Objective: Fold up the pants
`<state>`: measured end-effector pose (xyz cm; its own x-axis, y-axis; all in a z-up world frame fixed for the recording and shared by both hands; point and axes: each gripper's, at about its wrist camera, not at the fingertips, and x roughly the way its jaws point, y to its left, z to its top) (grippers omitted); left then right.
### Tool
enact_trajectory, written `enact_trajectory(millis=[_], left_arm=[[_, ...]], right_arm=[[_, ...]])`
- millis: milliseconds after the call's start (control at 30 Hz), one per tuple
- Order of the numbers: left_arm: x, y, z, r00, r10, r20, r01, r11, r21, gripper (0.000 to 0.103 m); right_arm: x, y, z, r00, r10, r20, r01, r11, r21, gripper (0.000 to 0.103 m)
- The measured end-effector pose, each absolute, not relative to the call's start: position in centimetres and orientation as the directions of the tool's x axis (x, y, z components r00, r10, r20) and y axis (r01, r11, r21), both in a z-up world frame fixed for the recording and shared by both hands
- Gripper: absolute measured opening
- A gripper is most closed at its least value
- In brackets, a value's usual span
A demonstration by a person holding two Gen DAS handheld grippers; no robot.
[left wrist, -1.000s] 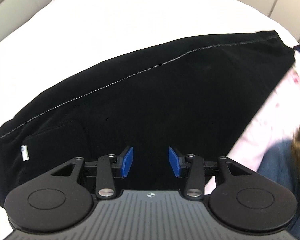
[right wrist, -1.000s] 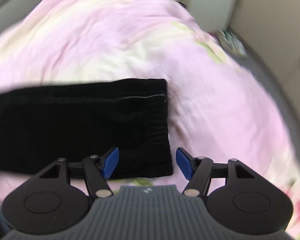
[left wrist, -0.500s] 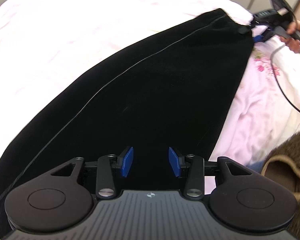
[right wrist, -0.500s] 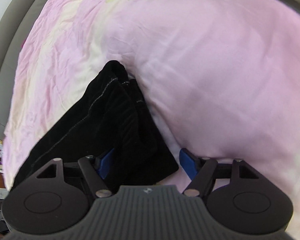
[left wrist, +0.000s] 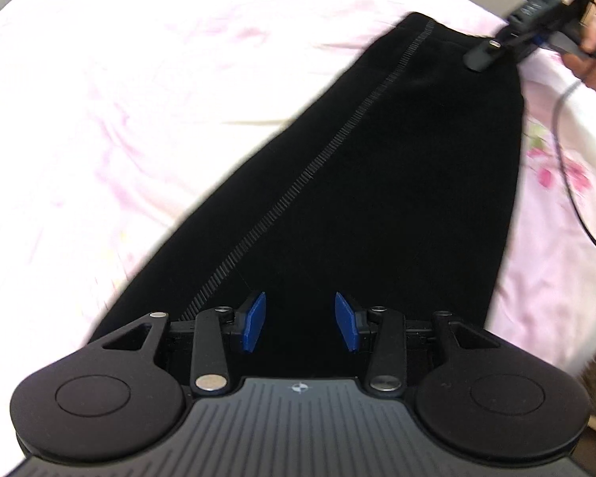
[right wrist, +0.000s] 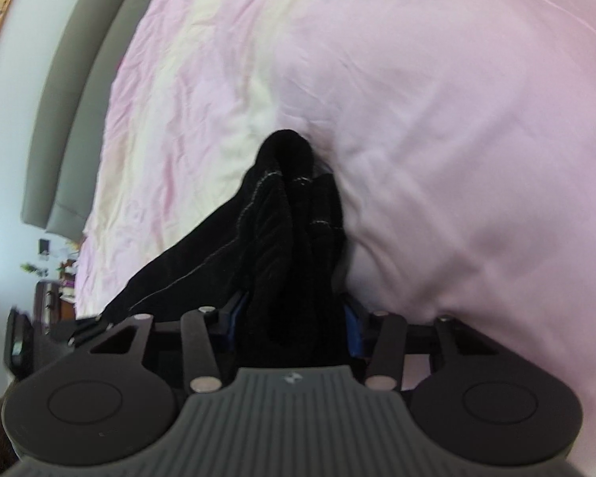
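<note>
The left gripper (left wrist: 300, 322) hangs over the near, wider end of the black pants (left wrist: 377, 198), its 2 blue pads (left wrist: 253, 322) spread apart with only dark cloth showing in the gap between them; nothing is pinched there. The pants lie flat on the pink bedcover (left wrist: 119, 99) as 1 long tapering strip, running from this gripper away to the far right, a stitched seam (left wrist: 318, 159) slanting along their length.

At that far right end the right gripper (right wrist: 294, 324) has the hem between its jaws. In its own camera the cloth bunches thickly in the gap and hides most of both pads, so the jaws look clamped on the pants, with the gathered hem standing up ahead of them against the bedcover (right wrist: 457, 139).

The risks, as I judge them: the hold is on a crumpled wad, not a flat edge, so 1 of the 2 layers could slip free when the hem is carried over, leaving a crooked fold. The near end is not pinned by anything, so a pull from the right could drag the whole strip along the bedcover instead of doubling it. The soft, uneven bedding could also let the seam twist off line. The cable (left wrist: 564, 139) trailing from the right gripper lies just beside the cloth and could snag it.
</note>
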<state>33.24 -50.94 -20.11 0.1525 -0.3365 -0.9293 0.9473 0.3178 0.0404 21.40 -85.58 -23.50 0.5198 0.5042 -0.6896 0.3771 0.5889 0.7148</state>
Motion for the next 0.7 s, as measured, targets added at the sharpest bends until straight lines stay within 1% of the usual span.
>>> enact_trajectory(millis=[67,133,200,300,333,433,567,700], left_arm=[[34.4,-52.6,-21.2,0.163,-0.316,-0.935,0.938,0.343,0.048,0.049],[34.6,-53.2,-22.4,0.139,-0.291,-0.947,0.933,0.359,0.027,0.048],[34.6,-53.6,-23.2,0.139,-0.280,-0.950,0.934,0.357,0.032,0.048],[33.9,-53.1,-23.4,0.160,-0.281,-0.946,0.936,0.348,0.055,0.048],[33.7,-52.3,-22.8,0.163,-0.287,-0.944,0.937,0.345,0.057,0.048],[32.6,-51.3,-21.3,0.158,-0.306,-0.939,0.943,0.329,0.052,0.048],[29.4,-49.5,-19.8,0.095,-0.329,-0.940,0.965,0.260,0.006,0.048],[25.4,-47.8,-21.5,0.076,-0.322,-0.944,0.970,0.243,-0.005,0.048]], right_arm=[[21.7,-86.0,-24.1,0.517,0.510,-0.688,0.390,0.575,0.719,0.045],[21.7,-86.2,-24.9,0.529,0.507,-0.681,0.417,0.543,0.728,0.044],[21.8,-86.0,-24.6,0.539,0.493,-0.683,0.423,0.543,0.726,0.037],[21.8,-85.4,-22.7,0.558,0.474,-0.681,0.388,0.576,0.719,0.028],[21.7,-85.4,-22.0,0.563,0.474,-0.677,0.386,0.573,0.723,0.027],[22.0,-84.5,-19.0,0.569,0.460,-0.682,0.367,0.600,0.711,0.024],[22.8,-82.3,-14.0,0.595,0.447,-0.668,0.315,0.635,0.705,0.022],[24.3,-78.7,-8.6,0.605,0.431,-0.670,0.286,0.667,0.688,0.022]])
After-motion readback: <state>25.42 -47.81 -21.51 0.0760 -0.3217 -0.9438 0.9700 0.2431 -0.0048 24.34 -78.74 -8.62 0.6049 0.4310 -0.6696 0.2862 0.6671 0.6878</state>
